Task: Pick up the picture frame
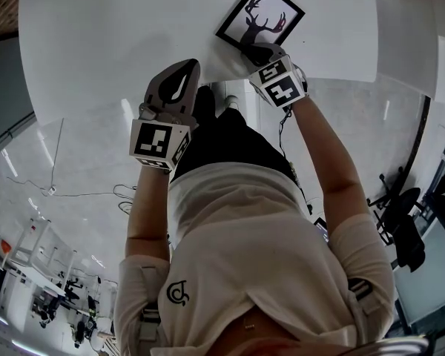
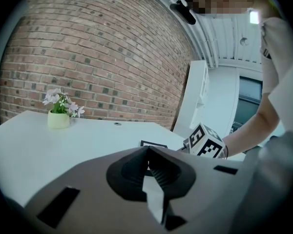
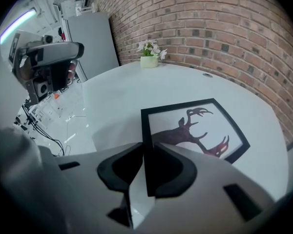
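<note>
Pinching picture frame [image 3: 193, 126] edge w/ right gripper [image 3: 146, 152]; left gripper [image 2: 149, 155] pressed shut, empty. Grasp made; lift off table [image 1: 119, 43] prob. pending.

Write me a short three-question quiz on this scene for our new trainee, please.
1. True or false: the left gripper holds the black-framed deer-silhouette picture.
2. The right gripper is: A) open above the picture; B) shut on the picture's edge; C) shut on nothing.
3. What else stands on the white table?
Key: 1 false, its jaws are shut on nothing; 2 B; 3 a small pale-green pot of white flowers.
</note>
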`<state>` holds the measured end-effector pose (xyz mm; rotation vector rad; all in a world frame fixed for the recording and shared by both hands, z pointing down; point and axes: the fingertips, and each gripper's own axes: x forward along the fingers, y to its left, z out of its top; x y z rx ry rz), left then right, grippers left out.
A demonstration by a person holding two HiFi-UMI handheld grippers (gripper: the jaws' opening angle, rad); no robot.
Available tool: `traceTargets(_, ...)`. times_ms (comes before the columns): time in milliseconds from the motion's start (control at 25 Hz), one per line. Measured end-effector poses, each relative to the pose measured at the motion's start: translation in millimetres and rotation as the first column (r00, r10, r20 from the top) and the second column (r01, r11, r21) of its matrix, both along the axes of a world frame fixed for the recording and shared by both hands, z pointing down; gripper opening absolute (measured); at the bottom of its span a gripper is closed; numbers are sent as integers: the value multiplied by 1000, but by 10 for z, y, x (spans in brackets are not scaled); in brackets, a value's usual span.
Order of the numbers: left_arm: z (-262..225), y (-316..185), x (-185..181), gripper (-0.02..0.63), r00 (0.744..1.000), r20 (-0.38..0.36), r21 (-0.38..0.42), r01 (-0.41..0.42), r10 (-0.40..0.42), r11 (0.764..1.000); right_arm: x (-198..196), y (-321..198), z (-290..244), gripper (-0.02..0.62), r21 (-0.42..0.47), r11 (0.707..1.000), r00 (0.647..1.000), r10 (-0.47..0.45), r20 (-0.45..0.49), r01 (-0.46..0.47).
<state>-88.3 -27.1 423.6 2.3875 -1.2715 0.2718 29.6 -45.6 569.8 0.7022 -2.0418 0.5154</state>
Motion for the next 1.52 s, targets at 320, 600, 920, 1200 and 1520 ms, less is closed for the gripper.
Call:
traceTargets(320,103,233,76,13,1000,18,-13,19,-19,1000,13,286,28,77,0,997,997,-77,18,77)
traceTargets(600,244,547,177,14,999,32,-45,38,-36,998,40,560,24,74,16,986,986,-164,26,164)
traceTargets(920,399,762,237,12,998,37,-69,62,-60,996,36,746,44,74,16,972,972,-235,29,234)
traceTargets(1200,474,954,254,14,996,51,-87,78,-74,993,45,958,70,72,9,955,954,-297,32,297)
traceTargets(1520,640,1238,355,13,996,65,-143,65,-56,988,123,1224,62,74,-68,933,936,-351,30,353)
